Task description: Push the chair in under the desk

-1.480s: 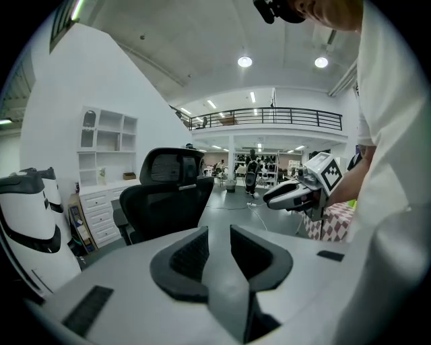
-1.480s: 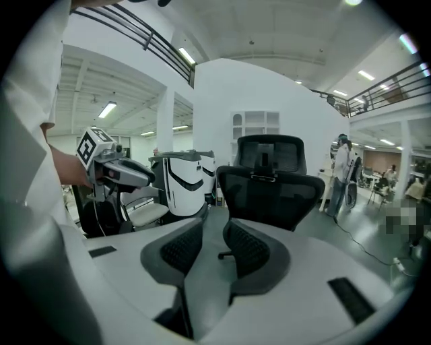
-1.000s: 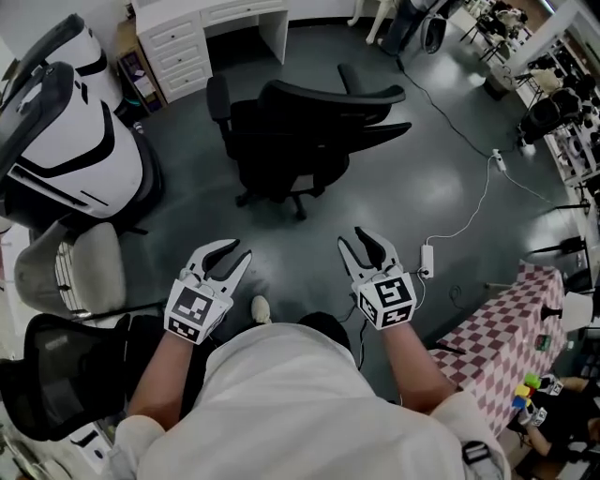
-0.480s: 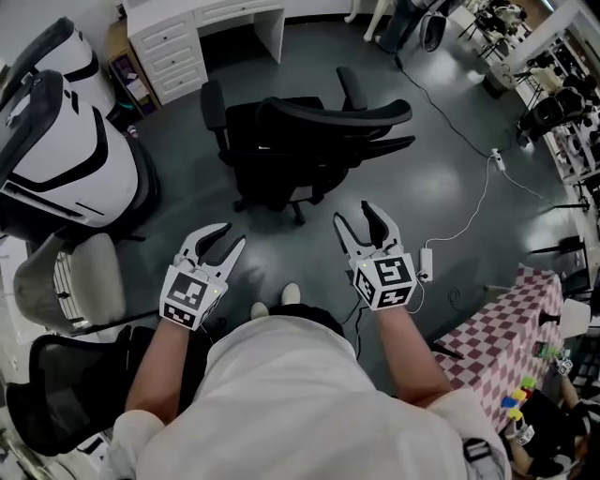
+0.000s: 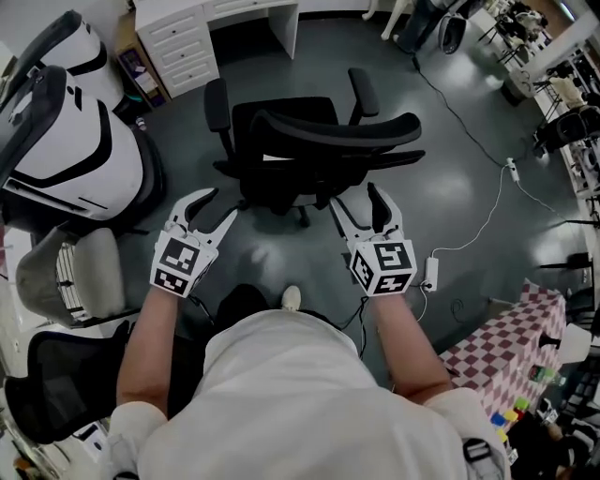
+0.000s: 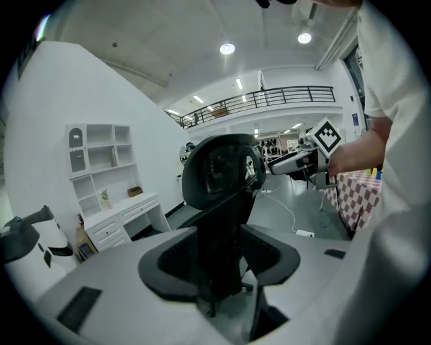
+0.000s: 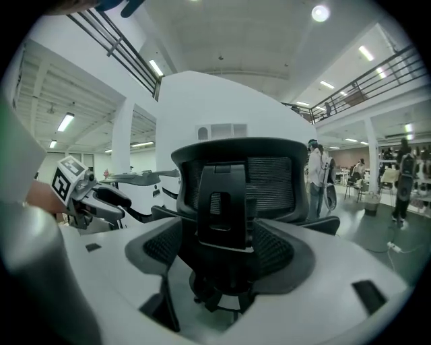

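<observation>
A black office chair stands on the dark floor with its backrest toward me and its seat facing the white desk at the top. My left gripper is just short of the backrest's left side and my right gripper is near its right side. Both have just been opening and stand open with nothing between their jaws. The left gripper view looks past its jaws at the backrest from the side, with the right gripper beyond. The right gripper view faces the mesh back.
A white drawer unit stands left of the desk opening. A large white and black machine, a grey chair and a black mesh chair crowd the left. A cable and power strip lie at right, near a checkered cloth.
Both grippers have moved forward toward the chair's backrest as the person stepped closer. Their jaws now stand wider apart than before.
</observation>
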